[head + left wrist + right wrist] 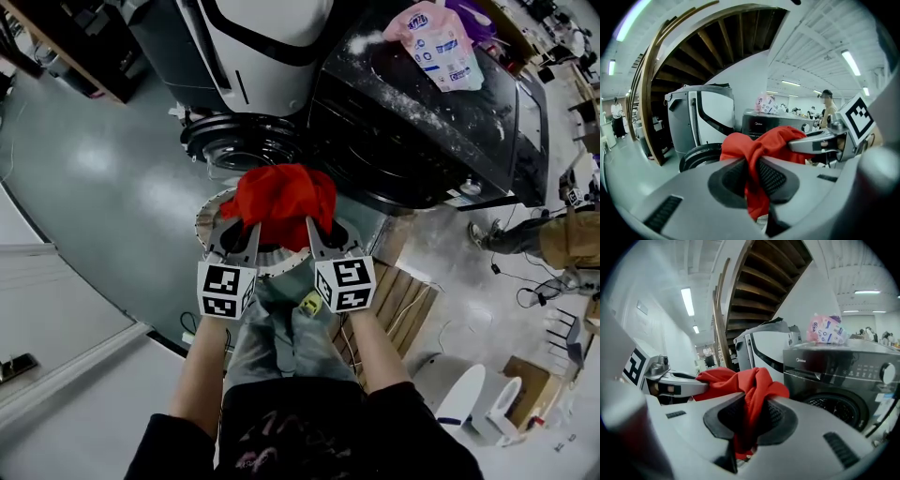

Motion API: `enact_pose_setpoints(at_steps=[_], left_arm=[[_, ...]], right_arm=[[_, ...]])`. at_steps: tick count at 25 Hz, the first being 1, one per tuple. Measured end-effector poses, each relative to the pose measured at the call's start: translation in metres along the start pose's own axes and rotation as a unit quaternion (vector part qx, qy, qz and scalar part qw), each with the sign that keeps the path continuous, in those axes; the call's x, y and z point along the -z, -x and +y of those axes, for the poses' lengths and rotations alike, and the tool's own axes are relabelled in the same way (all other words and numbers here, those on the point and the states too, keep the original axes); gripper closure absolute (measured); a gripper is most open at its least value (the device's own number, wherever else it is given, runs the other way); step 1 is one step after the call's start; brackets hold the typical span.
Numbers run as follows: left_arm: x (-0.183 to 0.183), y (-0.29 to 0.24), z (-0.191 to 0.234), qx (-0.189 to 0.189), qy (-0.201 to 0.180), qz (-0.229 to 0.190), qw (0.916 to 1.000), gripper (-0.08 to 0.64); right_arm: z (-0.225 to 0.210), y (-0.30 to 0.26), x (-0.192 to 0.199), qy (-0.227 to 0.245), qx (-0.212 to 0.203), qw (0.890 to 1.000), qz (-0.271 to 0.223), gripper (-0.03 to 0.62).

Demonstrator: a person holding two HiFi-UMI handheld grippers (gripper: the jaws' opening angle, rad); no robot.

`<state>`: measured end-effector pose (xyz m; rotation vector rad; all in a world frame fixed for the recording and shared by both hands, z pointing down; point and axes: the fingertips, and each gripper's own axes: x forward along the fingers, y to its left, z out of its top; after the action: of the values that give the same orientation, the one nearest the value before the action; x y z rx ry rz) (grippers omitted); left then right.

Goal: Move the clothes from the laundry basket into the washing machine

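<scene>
While the black front-loading washing machine stands just ahead and to the right, and the round white laundry basket sits directly below, a bunched red cloth garment is held up clear of the basket, its length running sideways between two tongs. The left tongs and right tongs, side by side on outstretched forearms and tipped slightly down, are each clamped on a fold; the machine lies nearer the right hand
</scene>
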<state>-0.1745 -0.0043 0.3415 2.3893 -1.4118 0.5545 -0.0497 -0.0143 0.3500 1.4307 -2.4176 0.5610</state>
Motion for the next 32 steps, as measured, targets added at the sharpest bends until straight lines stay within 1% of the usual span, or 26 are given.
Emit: enact_pose_setpoints(at_steps=[4,9,12,16,19,24,32], left_arm=[[-0.032,0.007,-0.023,0.004,-0.019,-0.015,0.9997,0.505],[-0.072,0.007,-0.058,0.021,-0.039,-0.038,0.9983,0.505],[-0.102,0.000,-0.077,0.037,-0.054,-0.055,0.9964,0.505],[-0.136,-0.014,-0.101,0.070,-0.070,-0.069,0.9927,0.505],[-0.155,-0.028,-0.121,0.104,-0.084,-0.077,0.9879,0.505],[-0.175,-0.047,-0.153,0.159,-0.101,-0.086,0.9784,0.505],[-0.179,-0.066,-0.199,0.242,-0.124,-0.090,0.9582,0.505]], right_arm=[[-0.012,0.028,-0.025,-0.002,0.002,1.000,-0.019,0.525],[-0.037,0.062,-0.054,-0.008,0.023,0.999,-0.046,0.525],[-0.056,0.079,-0.080,-0.008,0.043,0.997,-0.066,0.526],[-0.083,0.102,-0.106,-0.004,0.072,0.994,-0.083,0.526],[-0.104,0.118,-0.117,-0.010,0.105,0.990,-0.090,0.525],[-0.132,0.146,-0.123,-0.027,0.164,0.981,-0.099,0.526],[-0.162,0.183,-0.111,-0.049,0.237,0.964,-0.106,0.526]])
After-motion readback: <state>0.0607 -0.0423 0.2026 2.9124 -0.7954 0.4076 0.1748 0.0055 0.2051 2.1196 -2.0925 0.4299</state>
